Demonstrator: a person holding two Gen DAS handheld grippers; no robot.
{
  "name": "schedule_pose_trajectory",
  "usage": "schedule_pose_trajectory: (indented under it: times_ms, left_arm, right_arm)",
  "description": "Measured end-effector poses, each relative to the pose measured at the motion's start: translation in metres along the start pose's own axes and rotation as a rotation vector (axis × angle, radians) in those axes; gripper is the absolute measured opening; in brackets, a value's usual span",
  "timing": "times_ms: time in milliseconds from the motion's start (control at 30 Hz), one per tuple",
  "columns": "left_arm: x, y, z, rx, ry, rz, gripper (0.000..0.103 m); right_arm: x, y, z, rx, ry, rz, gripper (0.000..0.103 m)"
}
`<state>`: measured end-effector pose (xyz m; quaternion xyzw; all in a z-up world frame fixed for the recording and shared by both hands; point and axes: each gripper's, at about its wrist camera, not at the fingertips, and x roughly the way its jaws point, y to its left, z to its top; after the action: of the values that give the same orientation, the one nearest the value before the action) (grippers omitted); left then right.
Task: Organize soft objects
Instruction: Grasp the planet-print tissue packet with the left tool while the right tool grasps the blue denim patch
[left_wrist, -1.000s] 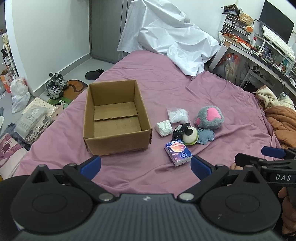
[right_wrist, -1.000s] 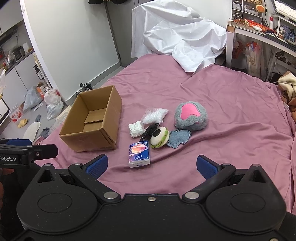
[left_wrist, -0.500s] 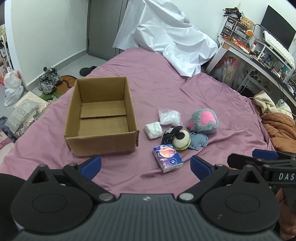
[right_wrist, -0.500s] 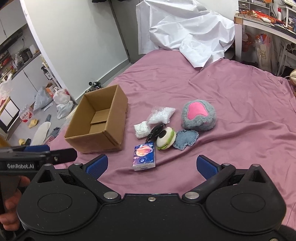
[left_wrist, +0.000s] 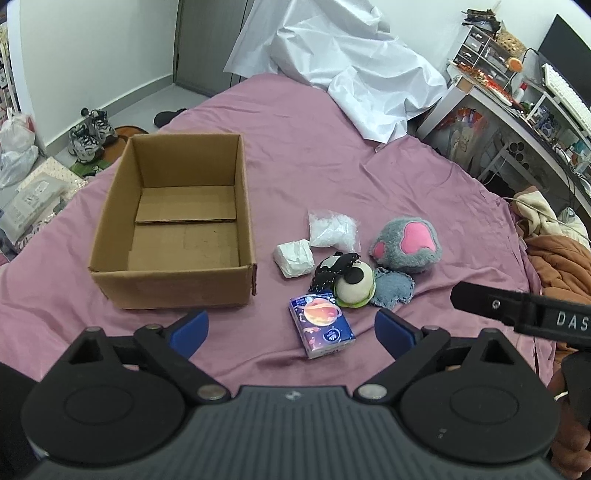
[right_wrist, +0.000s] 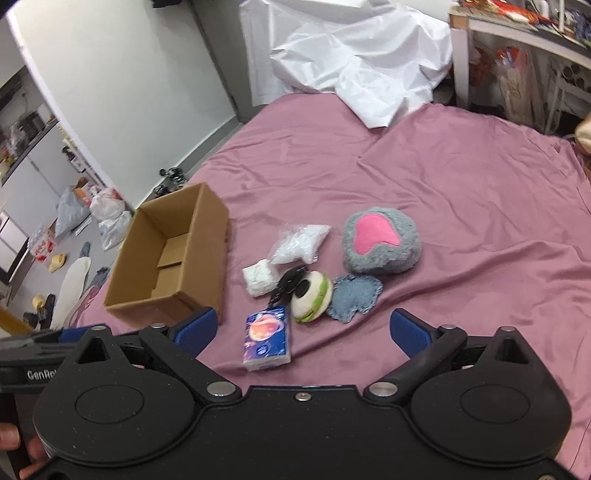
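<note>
An open, empty cardboard box (left_wrist: 177, 225) (right_wrist: 170, 258) sits on the purple bedsheet. To its right lie a blue tissue pack (left_wrist: 322, 323) (right_wrist: 266, 339), a white wad (left_wrist: 294, 257) (right_wrist: 259, 277), a clear bag of white stuff (left_wrist: 332, 232) (right_wrist: 300, 243), a black-and-cream plush (left_wrist: 352, 282) (right_wrist: 312, 293), a blue denim patch (left_wrist: 393, 288) (right_wrist: 354, 297) and a grey plush with a pink paw (left_wrist: 408, 243) (right_wrist: 382, 242). My left gripper (left_wrist: 291, 330) is open and empty just short of the tissue pack. My right gripper (right_wrist: 301, 332) is open and empty, also just short of it.
A crumpled white sheet (left_wrist: 343, 70) covers the far end of the bed. A cluttered desk (left_wrist: 517, 107) stands to the right, with orange and cream clothes (left_wrist: 557, 251) at the bed's right edge. Shoes and bags (left_wrist: 88, 133) lie on the floor to the left.
Both grippers have moved forward and lower toward the items; the box and soft objects appear larger and nearer. Nothing on the bed has moved.
</note>
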<state>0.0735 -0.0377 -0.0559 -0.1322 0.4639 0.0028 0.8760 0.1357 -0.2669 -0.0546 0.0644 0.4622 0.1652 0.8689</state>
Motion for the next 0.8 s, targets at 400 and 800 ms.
schedule_pose_trajectory:
  times_ms: [400,800]
  left_arm:
    - [0.041,-0.024,0.011,-0.020,0.058,0.023,0.087]
    - [0.094,-0.042,0.006,-0.016,0.134,0.045,0.079]
  right_arm:
    - [0.027,-0.035,0.026,0.096,0.035,-0.008,0.092]
    - [0.064,-0.071,0.019,0.195,0.054,0.020,0.082]
